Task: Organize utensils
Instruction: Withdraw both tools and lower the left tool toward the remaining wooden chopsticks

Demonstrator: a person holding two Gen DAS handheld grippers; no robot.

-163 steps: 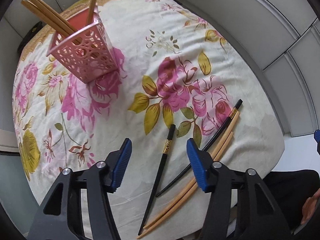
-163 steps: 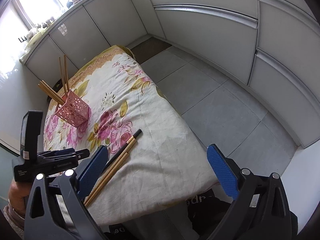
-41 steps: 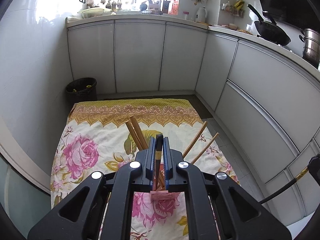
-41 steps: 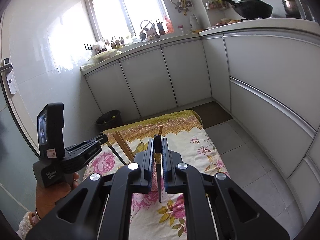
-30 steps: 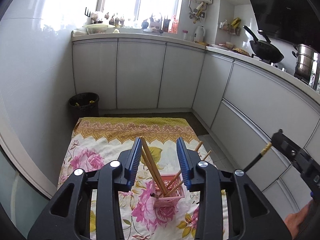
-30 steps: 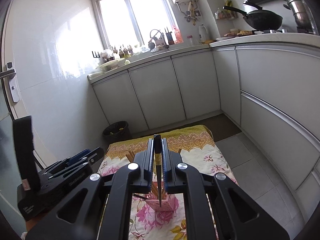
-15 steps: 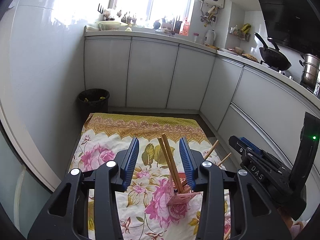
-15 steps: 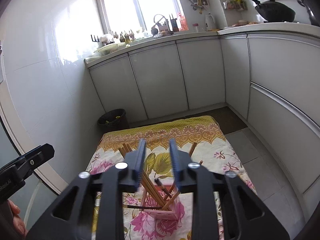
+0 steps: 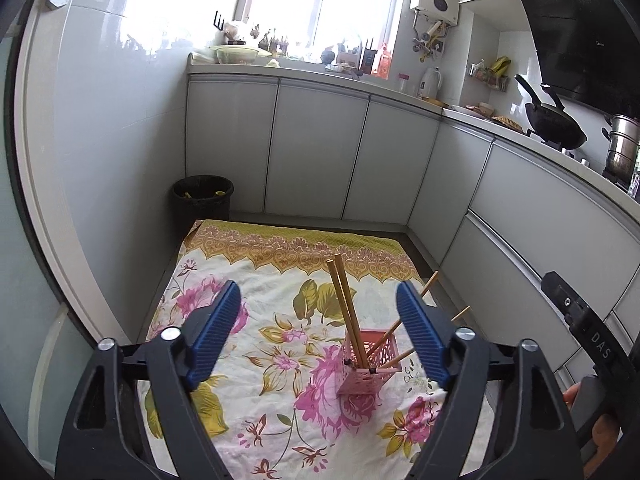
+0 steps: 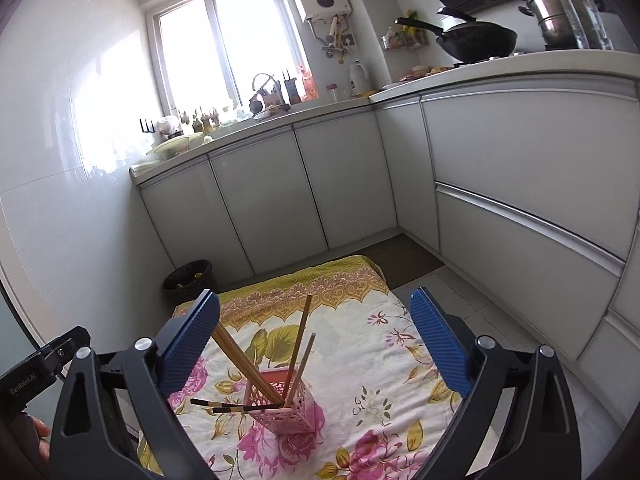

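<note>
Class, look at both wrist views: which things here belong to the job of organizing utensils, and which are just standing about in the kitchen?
Belong to the job:
pink holder
wooden chopsticks
black chopsticks
left gripper, open
right gripper, open

Just standing about:
floral cloth
black bin
wok
steel pot
kettle

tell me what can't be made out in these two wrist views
- Left wrist view: the right side of the pink holder is behind the left gripper finger.
- Right wrist view: the black chopsticks have their lower ends hidden inside the holder.
- Both views: the near end of the floral cloth is cut off by gripper bodies.
</note>
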